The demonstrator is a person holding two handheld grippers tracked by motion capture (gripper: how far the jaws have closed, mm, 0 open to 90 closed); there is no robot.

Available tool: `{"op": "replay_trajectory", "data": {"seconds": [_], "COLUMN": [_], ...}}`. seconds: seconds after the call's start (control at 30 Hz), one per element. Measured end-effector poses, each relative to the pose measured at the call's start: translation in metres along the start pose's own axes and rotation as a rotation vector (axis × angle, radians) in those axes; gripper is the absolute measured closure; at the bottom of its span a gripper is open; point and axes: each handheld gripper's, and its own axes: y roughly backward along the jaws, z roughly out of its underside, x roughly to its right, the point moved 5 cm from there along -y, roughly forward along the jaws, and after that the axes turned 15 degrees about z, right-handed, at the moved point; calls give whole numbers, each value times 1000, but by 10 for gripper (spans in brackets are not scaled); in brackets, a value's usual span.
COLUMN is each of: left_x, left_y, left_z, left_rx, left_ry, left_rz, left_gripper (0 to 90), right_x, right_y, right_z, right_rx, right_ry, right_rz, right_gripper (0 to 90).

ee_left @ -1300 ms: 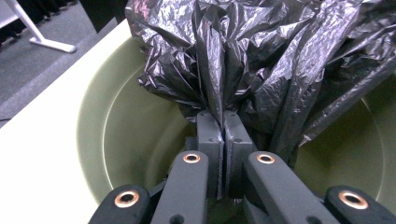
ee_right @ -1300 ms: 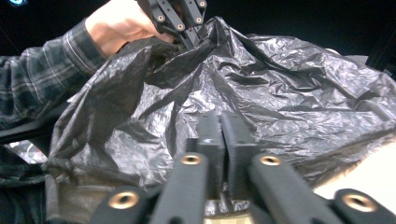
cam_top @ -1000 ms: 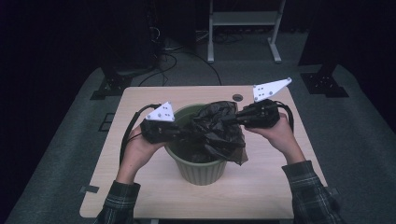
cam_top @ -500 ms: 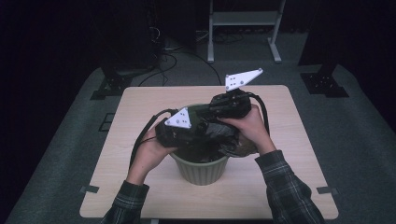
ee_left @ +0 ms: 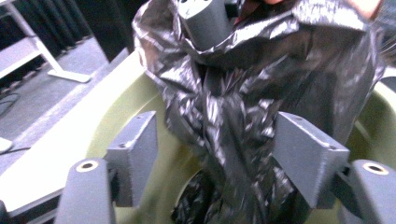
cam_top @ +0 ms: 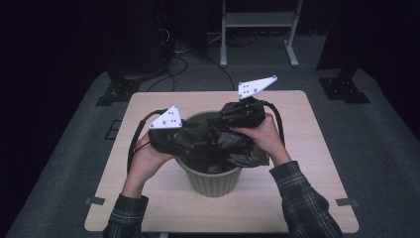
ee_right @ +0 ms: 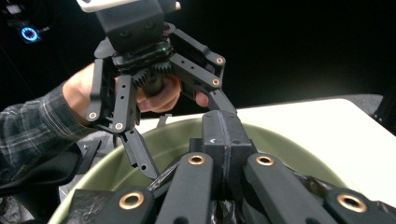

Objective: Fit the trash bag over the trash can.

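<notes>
The crinkled, glossy black plastic bin liner (cam_top: 233, 148) sits bunched in the mouth of the pale green ribbed plastic waste bin (cam_top: 213, 181), spilling over its right rim. The right gripper (ee_right: 224, 140) is clamped shut on a fold of the film. The left gripper (ee_left: 215, 154) has just been opening; its grey blocky pads stand apart with film hanging between them, unpressed. The bin stands on the light wooden table (cam_top: 307, 198)

Glossy black bag (ee_left: 243, 107) — pale green bin (cam_top: 213, 183) — plaid sleeves (cam_top: 302, 198).
</notes>
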Motion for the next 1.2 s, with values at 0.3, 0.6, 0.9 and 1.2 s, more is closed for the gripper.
{"op": "replay_trajectory", "data": {"seconds": [0.3,0.6,0.9,1.2], "left_x": [-1,1,2,-5], "left_y": [-22,-22,-24,2], "left_z": [-19,-31,-31,-9], "left_rx": [-3,26,11,35], "left_ry": [-23,-46,-22,9], "left_rz": [46,66,88,15], "left_gripper": [353,599,900,900], "right_x": [-9,-8,-8,4], "right_y": [9,14,16,56], "right_z": [-15,-13,-13,5], "right_rx": [59,67,77,67], "right_ry": [19,10,9,-28], "right_rz": [-29,-35,-39,29], "right_gripper": [900,900,899,625]}}
